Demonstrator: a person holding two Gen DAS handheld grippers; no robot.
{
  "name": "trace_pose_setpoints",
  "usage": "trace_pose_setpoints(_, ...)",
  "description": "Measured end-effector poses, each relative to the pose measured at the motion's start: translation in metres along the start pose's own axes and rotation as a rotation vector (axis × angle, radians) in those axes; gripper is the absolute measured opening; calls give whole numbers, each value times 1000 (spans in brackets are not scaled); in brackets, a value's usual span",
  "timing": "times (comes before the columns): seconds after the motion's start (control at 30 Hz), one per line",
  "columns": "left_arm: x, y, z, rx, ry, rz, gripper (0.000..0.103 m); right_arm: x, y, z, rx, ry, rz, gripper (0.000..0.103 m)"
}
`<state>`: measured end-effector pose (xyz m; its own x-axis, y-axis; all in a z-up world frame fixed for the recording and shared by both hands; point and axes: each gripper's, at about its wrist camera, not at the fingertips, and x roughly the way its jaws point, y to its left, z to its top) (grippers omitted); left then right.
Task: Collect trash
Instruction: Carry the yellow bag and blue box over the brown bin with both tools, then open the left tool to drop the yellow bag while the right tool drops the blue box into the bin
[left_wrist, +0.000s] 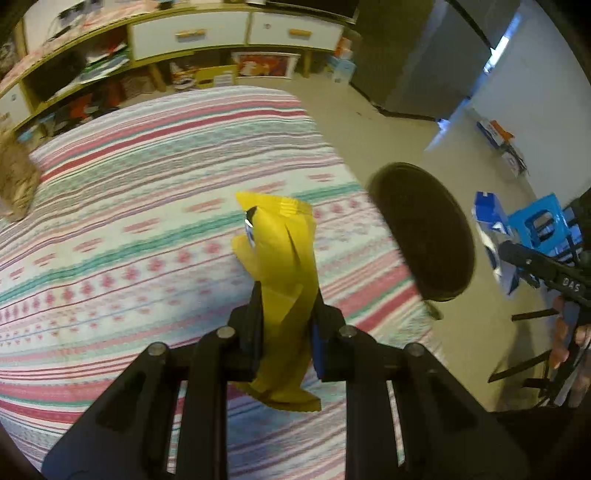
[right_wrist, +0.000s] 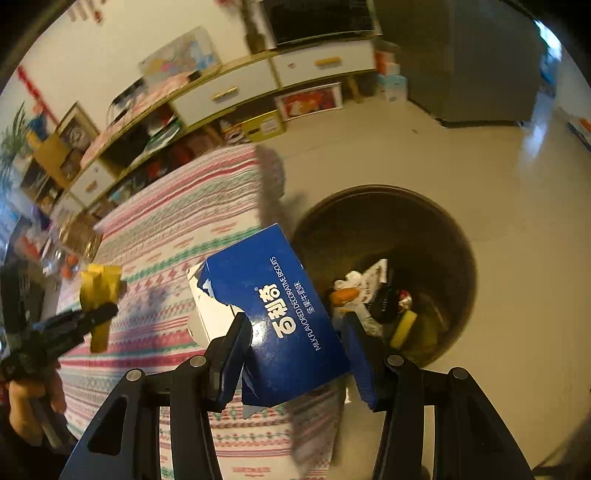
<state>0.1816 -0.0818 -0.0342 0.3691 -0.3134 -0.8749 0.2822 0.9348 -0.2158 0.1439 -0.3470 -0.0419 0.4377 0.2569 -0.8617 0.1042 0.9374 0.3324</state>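
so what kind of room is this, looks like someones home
Most likely a lived-in living room at home: a low cabinet with white drawers and cluttered shelves along the wall, a table under a striped cloth, and a round bin on the tiled floor.

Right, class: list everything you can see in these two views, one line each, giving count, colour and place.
wrapper: one, yellow, pinched in left gripper
biscuit box: one, blue, torn, in right gripper
bin: one, dark, round, on floor beside table, trash inside
tablecloth: one, pink, green and white stripes, covering table
cabinet: one, white drawers, along wall
left gripper: black, shut on wrapper
right gripper: black, holding box
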Motion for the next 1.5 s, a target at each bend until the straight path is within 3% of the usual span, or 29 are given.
trace_pose_setpoints(0.33,46,-107,18,70,7,-113,24,-12,-79,-9,152,2,-57,52)
trace_pose_setpoints(0.67,86,-148,22,127,11,-133,26,-25,-116,-16,186,-14,-95,52)
trace_pose_setpoints(0.7,87,-148,23,128,2,-142,28,-25,-117,-16,189,-14,-100,52)
trace_pose_setpoints(0.77,88,-148,23,133,-40,-148,46,-25,-119,-17,192,-15,-109,52)
trace_pose_setpoints(0.8,88,-146,23,132,-53,-139,68,-24,-120,-17,195,-14,-110,52)
trace_pose_setpoints(0.87,86,-141,24,115,-77,-118,80,-21,-120,-17,199,-7,-113,52)
trace_pose_setpoints(0.93,82,-137,25,112,-73,-133,80,-18,-120,-17,195,0,-118,52)
trace_pose_setpoints(1.37,53,-118,13,139,-54,5,88,1,-108,-9,183,23,-152,52)
trace_pose_setpoints(1.5,39,-109,4,138,-59,48,98,7,-99,-5,168,18,-158,52)
